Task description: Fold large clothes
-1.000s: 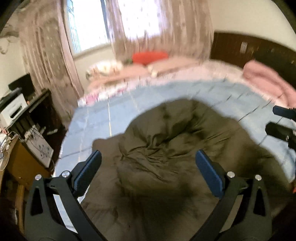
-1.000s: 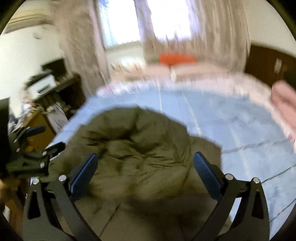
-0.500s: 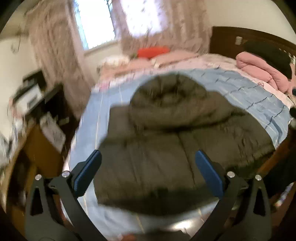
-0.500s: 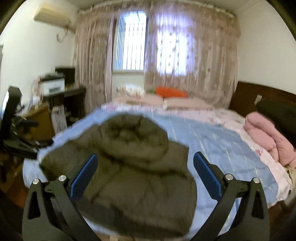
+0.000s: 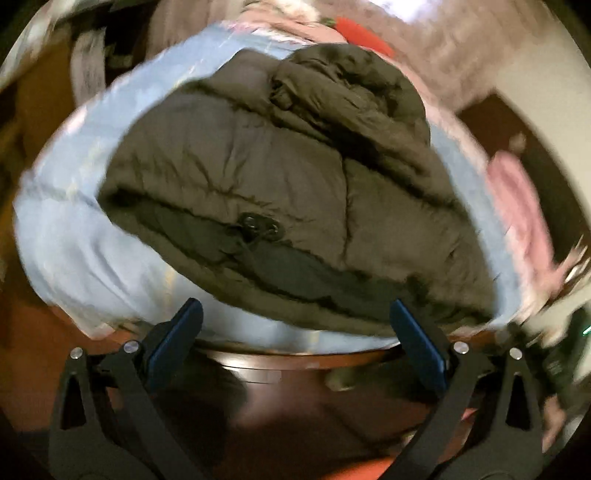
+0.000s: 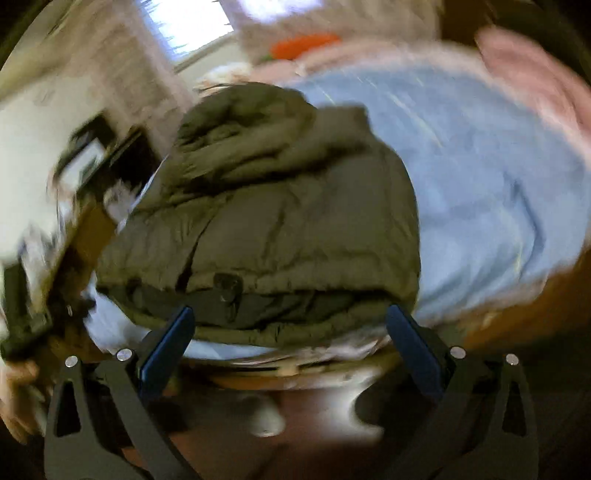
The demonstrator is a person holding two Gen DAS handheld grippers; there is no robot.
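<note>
Left gripper [image 5: 295,332]: jaws spread wide, nothing between them, held off the near edge of the bed above a dark reddish floor [image 5: 280,417].
Right gripper [image 6: 290,332]: jaws likewise released and bare, also off the near edge.
Olive puffer jacket [image 5: 295,177]: folded into a thick bundle on the near part of the light-blue bedsheet [image 5: 74,236], close to the near edge; dark lining and a snap tab [image 5: 258,223] face the grippers, bunched hood [image 5: 351,85] on the far side. Right view shows the same jacket [image 6: 280,221] toward the sheet's left side.
Pink blanket [image 5: 517,206]: at right, apart from the jacket.
Red pillow [image 6: 303,42]: far end of bed.
Window [image 6: 192,18]: beyond, with curtains; heavily blurred.
</note>
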